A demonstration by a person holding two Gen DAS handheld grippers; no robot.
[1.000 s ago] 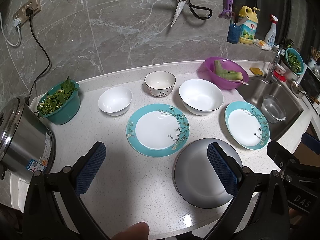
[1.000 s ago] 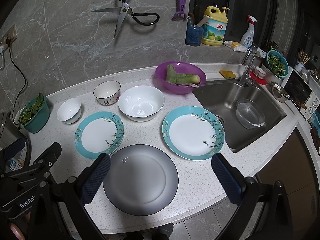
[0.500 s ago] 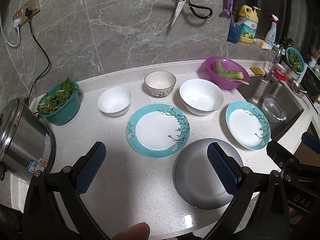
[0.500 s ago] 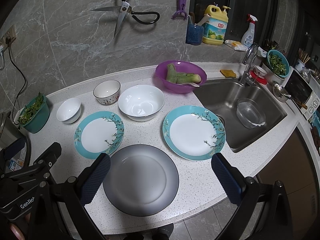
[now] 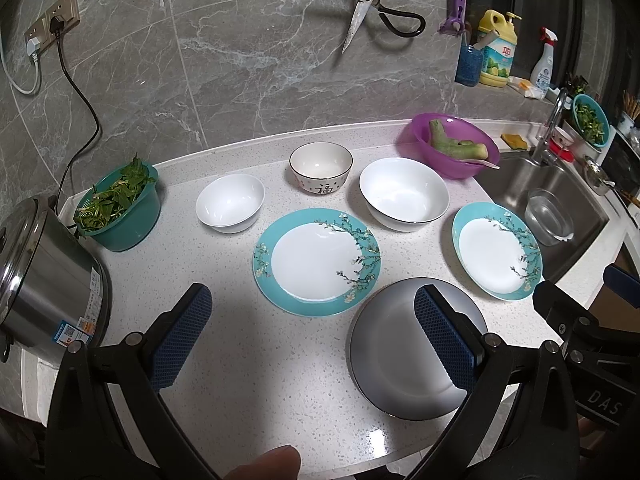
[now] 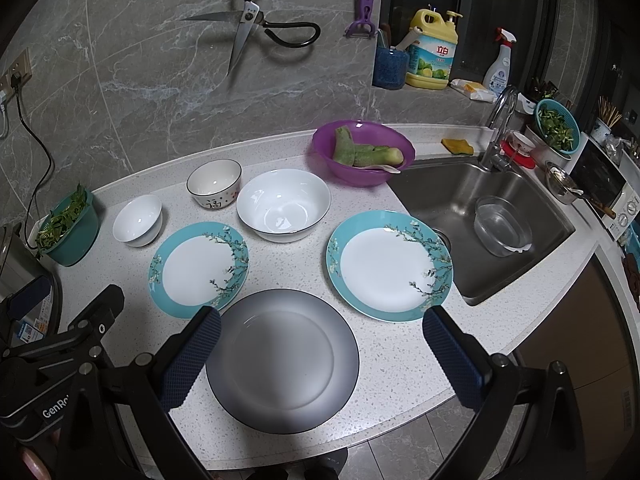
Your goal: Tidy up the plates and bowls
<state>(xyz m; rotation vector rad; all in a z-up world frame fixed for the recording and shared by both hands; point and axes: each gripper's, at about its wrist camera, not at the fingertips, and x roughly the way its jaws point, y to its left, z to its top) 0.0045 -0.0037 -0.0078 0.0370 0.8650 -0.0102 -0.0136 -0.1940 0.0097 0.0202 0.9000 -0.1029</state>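
Near the front edge of the speckled white countertop (image 6: 400,352) lies the round grey plate (image 6: 282,360), flat and empty, directly ahead of the right gripper (image 6: 320,356), whose blue-padded jaws stand wide apart to either side of it, holding nothing. The left gripper (image 5: 312,344), likewise spread and empty, has that plate off to its right, so the right hand seems nearer. Behind sit two teal-rimmed floral plates (image 6: 199,265) (image 6: 390,266) and three bowls, unstacked.
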